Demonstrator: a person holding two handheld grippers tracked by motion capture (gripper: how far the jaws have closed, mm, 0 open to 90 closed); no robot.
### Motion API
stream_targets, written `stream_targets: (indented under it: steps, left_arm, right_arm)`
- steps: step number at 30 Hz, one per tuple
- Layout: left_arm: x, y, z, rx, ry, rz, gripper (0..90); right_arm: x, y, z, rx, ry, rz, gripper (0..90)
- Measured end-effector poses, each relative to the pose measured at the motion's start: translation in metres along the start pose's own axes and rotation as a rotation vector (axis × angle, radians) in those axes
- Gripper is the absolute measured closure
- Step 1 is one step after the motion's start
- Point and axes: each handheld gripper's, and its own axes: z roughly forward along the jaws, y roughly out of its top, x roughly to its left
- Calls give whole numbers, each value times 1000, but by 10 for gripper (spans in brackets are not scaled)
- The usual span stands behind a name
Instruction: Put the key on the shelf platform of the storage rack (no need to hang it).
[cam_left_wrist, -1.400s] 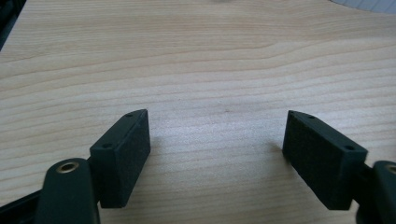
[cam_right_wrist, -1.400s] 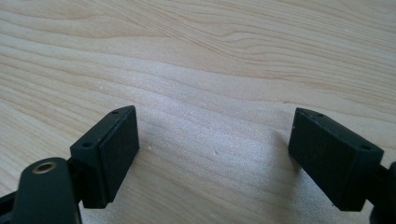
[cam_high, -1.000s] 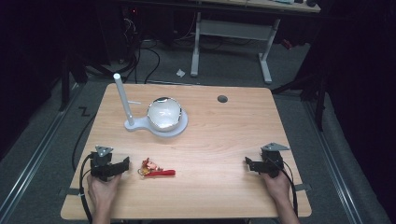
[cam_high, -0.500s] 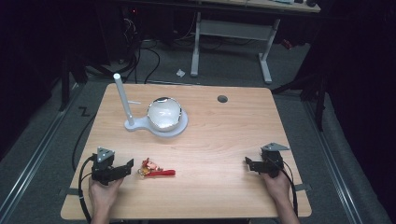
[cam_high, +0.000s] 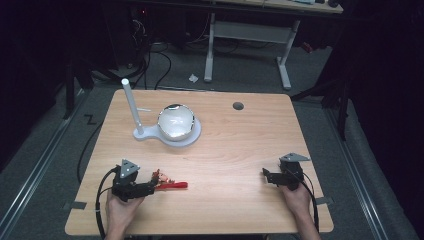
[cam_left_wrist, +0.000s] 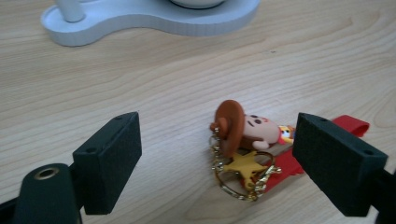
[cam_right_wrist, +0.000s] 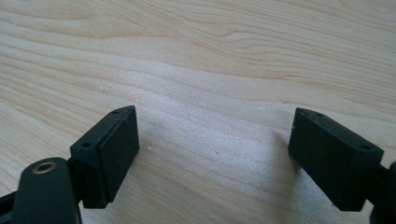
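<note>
A keychain (cam_left_wrist: 245, 149) lies flat on the wooden table (cam_high: 235, 150): a small cowboy figure with a brown hat, a gold star and ring, and a red strap (cam_high: 172, 185). My left gripper (cam_high: 148, 188) is open right at it, and the figure lies between the two black jaws in the left gripper view, nearer the right one. My right gripper (cam_high: 265, 176) rests open near the table's front right, with bare wood between its jaws. A white stand (cam_high: 170, 134) with an upright post (cam_high: 131, 103) and a shiny bowl (cam_high: 175, 120) sits at the back left.
A round cable hole (cam_high: 238, 105) is in the tabletop at the back. Beyond the table, on the dark floor, stand a white desk frame (cam_high: 245, 35) and loose cables. A wide stretch of bare wood lies between my two grippers.
My left gripper has moved right toward the keychain and now has it between its jaws. The right gripper has stayed in place.
</note>
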Motion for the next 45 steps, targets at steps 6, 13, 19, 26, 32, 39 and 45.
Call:
stream_targets:
  steps: [6, 13, 19, 26, 32, 39, 45]
  left_arm:
    - [-4, -9, 6, 19, 4, 7, 215]
    - [-7, -17, 17, 39, 9, 19, 309]
    - [-8, -16, 23, 36, 16, -7, 425]
    - [-8, -14, 26, 23, 22, -28, 544]
    - [-8, -13, 26, 20, 27, -36, 578]
    - [-11, -10, 25, 11, 28, -70, 722]
    - [-11, -14, 26, -1, 34, -34, 800]
  right_arm:
    - [0, 0, 0, 0, 0, 1, 160]
    - [0, 0, 0, 0, 0, 0, 160]
    - [0, 0, 0, 0, 0, 1, 161]
    - [0, 0, 0, 0, 0, 0, 160]
    - [0, 0, 0, 0, 0, 0, 160]
    - [0, 0, 0, 0, 0, 1, 161]
    - [0, 0, 0, 0, 0, 0, 160]
